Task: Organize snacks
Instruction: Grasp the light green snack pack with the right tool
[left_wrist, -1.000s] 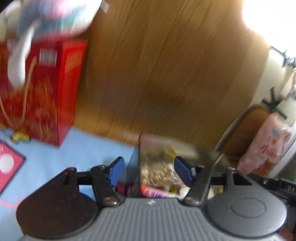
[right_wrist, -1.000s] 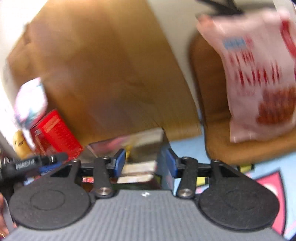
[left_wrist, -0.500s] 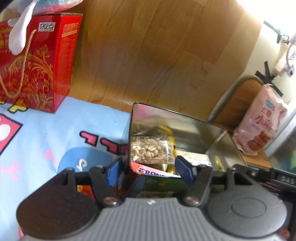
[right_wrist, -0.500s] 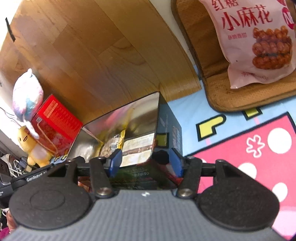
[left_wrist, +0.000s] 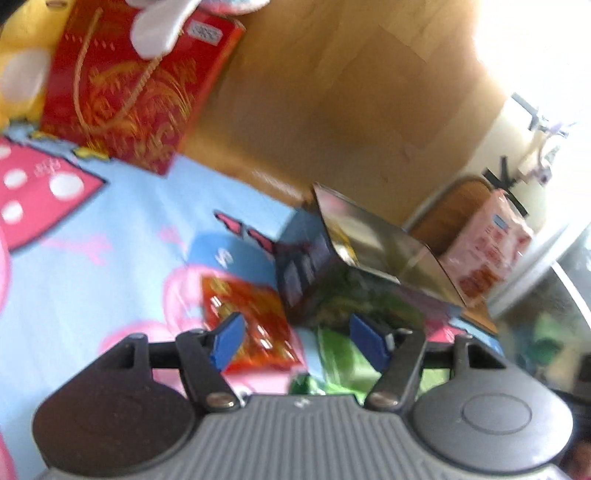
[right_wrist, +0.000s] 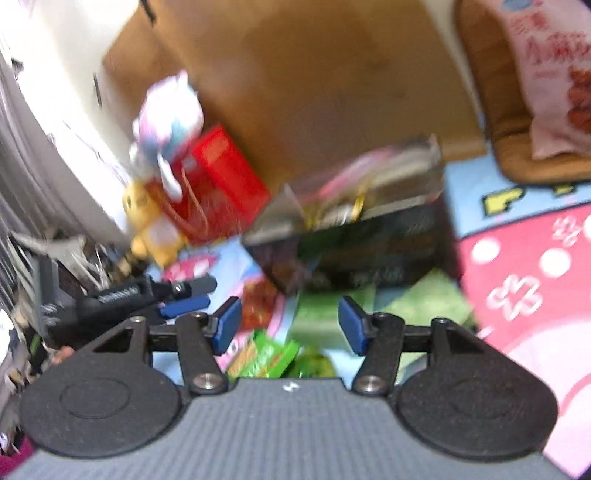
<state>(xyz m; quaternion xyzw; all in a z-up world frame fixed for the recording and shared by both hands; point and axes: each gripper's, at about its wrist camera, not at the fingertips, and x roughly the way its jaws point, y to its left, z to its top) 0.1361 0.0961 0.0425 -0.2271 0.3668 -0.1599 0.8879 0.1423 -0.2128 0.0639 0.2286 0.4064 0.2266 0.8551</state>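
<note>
Blue-padded left gripper (left_wrist: 297, 339) and right gripper (right_wrist: 289, 325) both hang spread apart, gripping nothing, above snack packets (right_wrist: 266, 356) beside the open snack box (right_wrist: 369, 240).

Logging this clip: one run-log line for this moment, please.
left gripper: open, empty | right gripper: open, empty | snack box: on mat, open | green packets: loose
</note>
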